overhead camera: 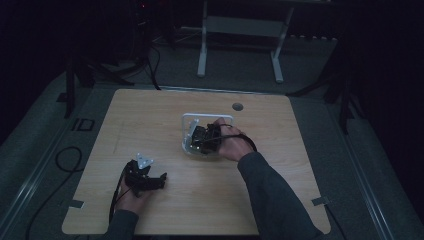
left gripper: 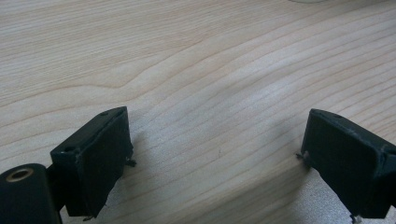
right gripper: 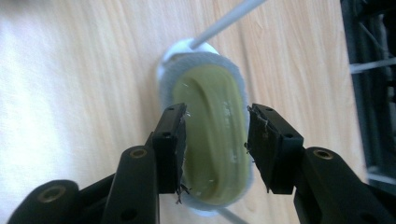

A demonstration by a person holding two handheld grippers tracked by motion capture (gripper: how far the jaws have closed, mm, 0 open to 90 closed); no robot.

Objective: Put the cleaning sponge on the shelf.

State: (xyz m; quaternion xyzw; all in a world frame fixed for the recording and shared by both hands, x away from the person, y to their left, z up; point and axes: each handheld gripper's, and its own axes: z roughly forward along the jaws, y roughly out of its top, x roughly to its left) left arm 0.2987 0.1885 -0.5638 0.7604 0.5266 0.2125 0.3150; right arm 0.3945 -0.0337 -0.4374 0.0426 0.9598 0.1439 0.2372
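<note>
A white wire stand (overhead camera: 186, 131) sits in the middle of the wooden table (overhead camera: 150, 115). My right gripper (overhead camera: 201, 141) reaches into it from the right. In the right gripper view, a yellow-green oval piece with a grey rim (right gripper: 205, 88) rests on a white base with a white rod (right gripper: 229, 18) behind it. The right gripper (right gripper: 215, 122) has one jaw against each side of that piece and is shut on it. My left gripper (overhead camera: 159, 181) lies low near the front left of the table. It is open (left gripper: 215, 154) over bare wood.
A round cable hole (overhead camera: 237, 106) is near the table's far edge. Beyond the table stands a white desk frame (overhead camera: 202, 50) on grey carpet. Black cables (overhead camera: 65, 160) trail on the floor at left. A dark frame (right gripper: 369, 70) fills the right edge of the right gripper view.
</note>
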